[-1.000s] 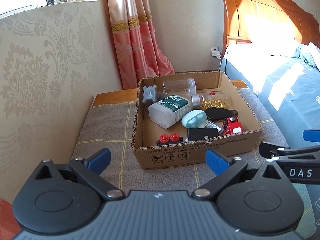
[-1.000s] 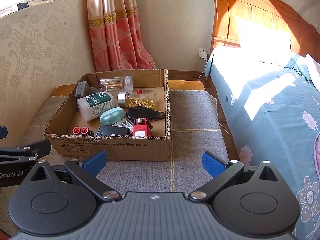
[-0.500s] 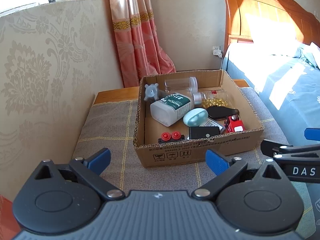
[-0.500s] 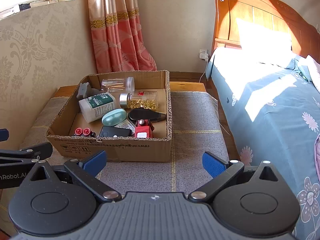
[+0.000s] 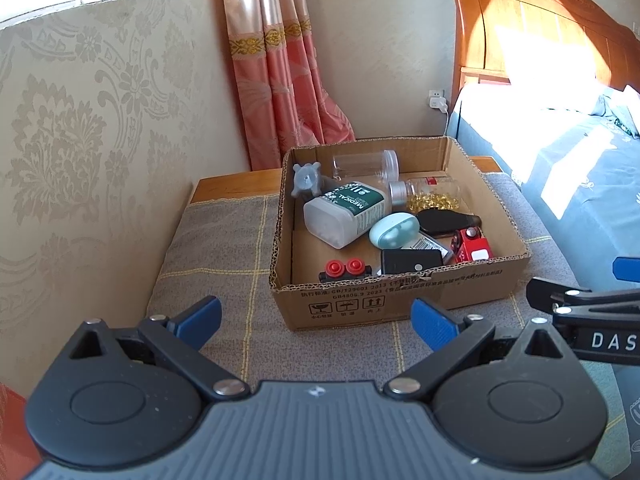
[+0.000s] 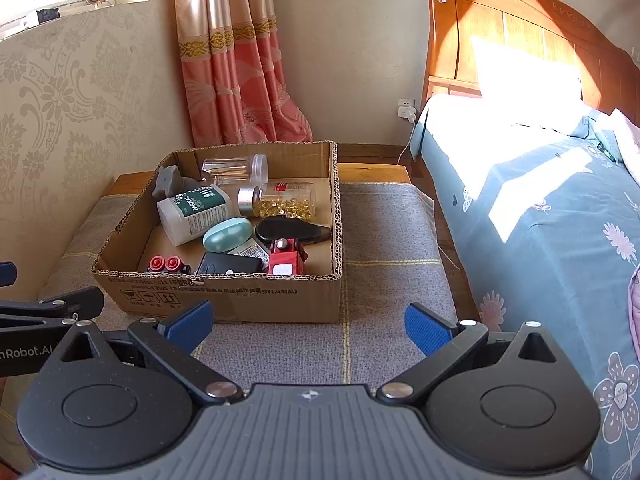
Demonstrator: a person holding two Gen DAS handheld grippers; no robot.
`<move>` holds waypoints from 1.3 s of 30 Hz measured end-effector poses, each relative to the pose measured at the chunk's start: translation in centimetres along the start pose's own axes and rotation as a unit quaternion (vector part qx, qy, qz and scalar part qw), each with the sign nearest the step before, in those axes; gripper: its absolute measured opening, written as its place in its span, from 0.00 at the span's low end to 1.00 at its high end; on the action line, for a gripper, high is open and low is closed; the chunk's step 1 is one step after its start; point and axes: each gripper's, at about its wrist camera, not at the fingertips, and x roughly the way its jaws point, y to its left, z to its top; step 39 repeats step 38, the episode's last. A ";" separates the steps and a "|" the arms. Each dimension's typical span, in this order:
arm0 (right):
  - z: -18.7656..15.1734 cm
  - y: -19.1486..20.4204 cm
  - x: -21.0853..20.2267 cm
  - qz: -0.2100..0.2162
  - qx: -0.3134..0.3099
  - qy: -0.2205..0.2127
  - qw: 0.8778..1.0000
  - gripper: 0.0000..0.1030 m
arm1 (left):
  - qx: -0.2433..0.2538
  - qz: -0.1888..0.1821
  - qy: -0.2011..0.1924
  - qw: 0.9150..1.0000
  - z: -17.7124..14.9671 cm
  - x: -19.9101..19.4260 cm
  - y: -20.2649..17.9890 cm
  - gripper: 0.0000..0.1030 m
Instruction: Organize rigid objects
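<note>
Both views have drifted a little nearer and higher since a second ago, so the open brown cardboard box (image 5: 400, 292) sits slightly lower and larger; nothing inside it has shifted.

Left tool (image 5: 316, 318) and right tool (image 6: 308, 322) hover side by side above the near edge of the cloth-covered table (image 5: 224, 248), each with its blue-padded fingers spread wide and nothing between them. That wide, empty stance suits a reach or a retreat equally.

All the rigid things lie in the box, loosely heaped. A white plastic bottle with a green "MEDICAL" label (image 5: 346, 212) lies on its side near the left wall, probably because it rolled or was dropped flat. Behind it are a grey star-shaped knob (image 5: 306, 178) and a clear empty jar (image 5: 364, 164), also on its side. A clear bottle of golden capsules with a silver cap (image 5: 430, 196) lies beside them. Toward the front are a mint-green oval case (image 5: 394, 230), a black teardrop-shaped case (image 5: 444, 222), a red toy car (image 5: 472, 246), a flat black rectangular box (image 5: 412, 261) and a small black piece with two red round caps (image 5: 345, 269).

With everything boxed and the cloth around it bare, the scene fits either a finished gathering or a jumble awaiting sorting out.
</note>
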 end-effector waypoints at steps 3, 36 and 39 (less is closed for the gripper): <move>-0.1 0.0 -0.1 0.000 0.001 -0.001 1.000 1.00 | 0.001 0.000 -0.001 1.000 0.0 -0.1 -0.1 0.98; -0.3 -0.1 -0.5 0.002 0.004 -0.001 1.000 1.00 | 0.000 0.007 -0.002 1.000 0.0 -0.5 -0.3 0.98; -0.3 -0.1 -0.5 0.002 0.004 -0.002 1.000 1.00 | -0.002 0.006 -0.001 1.000 0.0 -0.5 -0.3 0.98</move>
